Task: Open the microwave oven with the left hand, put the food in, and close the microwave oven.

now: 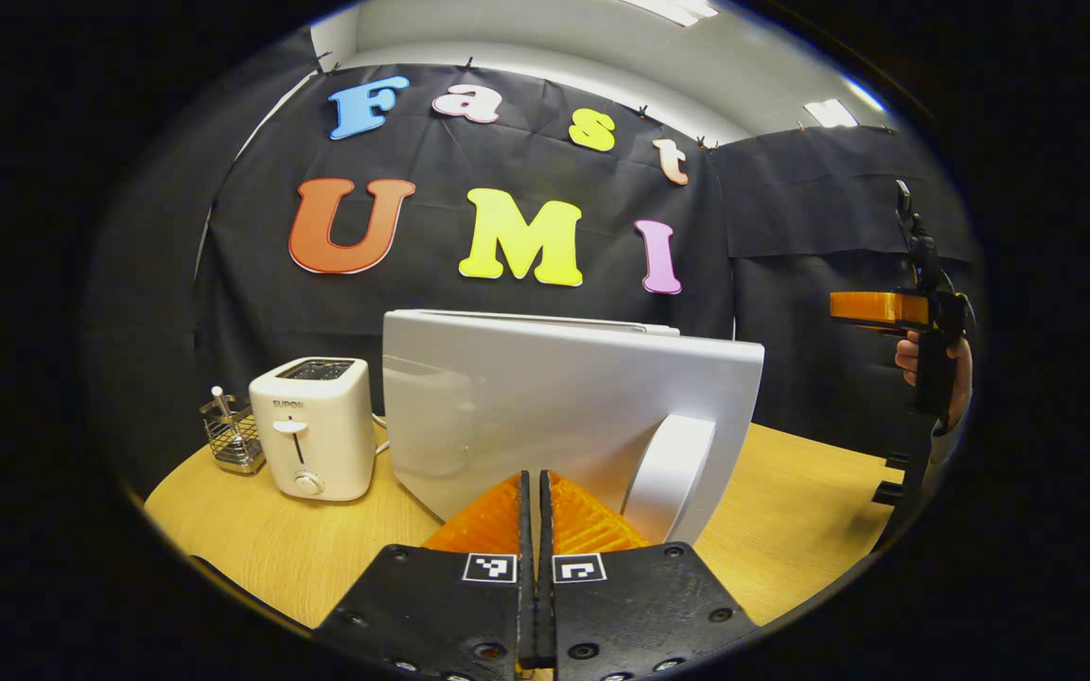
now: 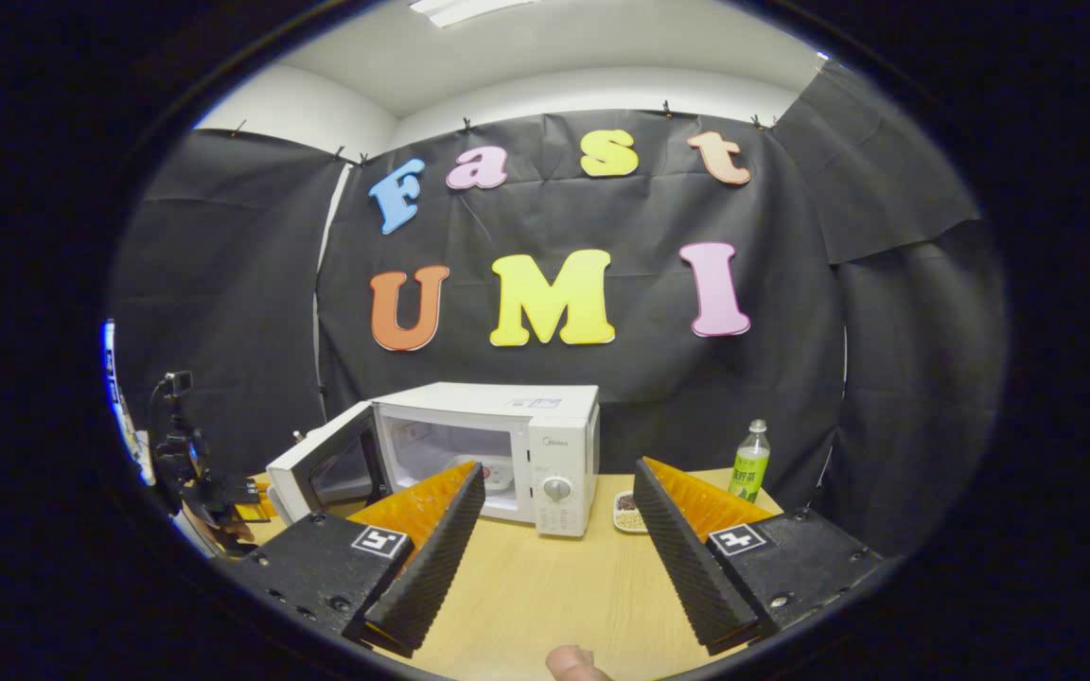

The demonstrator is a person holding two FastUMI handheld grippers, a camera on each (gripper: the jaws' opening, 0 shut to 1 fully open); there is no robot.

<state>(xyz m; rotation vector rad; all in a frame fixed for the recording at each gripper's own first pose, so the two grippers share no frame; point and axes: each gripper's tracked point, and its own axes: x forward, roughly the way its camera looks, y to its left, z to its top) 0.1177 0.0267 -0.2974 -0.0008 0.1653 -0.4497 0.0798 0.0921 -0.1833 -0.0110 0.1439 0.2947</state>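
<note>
Black cloth wall behind, wooden counter (image 2: 545,586) under everything. Microwave (image 2: 545,445) sits straight ahead of my right jaws, door (image 1: 564,407) swung open; in the left gripper view that door fills the space just beyond my left jaws, handle (image 1: 673,473) just right of the tips. Left gripper (image 1: 536,525): jaws closed together, nothing between them, door not gripped. Right gripper (image 2: 554,515): jaws spread wide, empty. Food dish (image 2: 628,511) still on the counter beside the microwave's right side, just inside my right-hand finger, bottle (image 2: 750,463) beyond it. Risks, my guess: right jaws clip the microwave corner or tip the shallow dish on pickup, spilling it; bottle gets knocked; left jaws so near the door could nudge it partway shut before food goes in. Toaster (image 1: 310,426) left of the left jaws, unlikely to matter.
</note>
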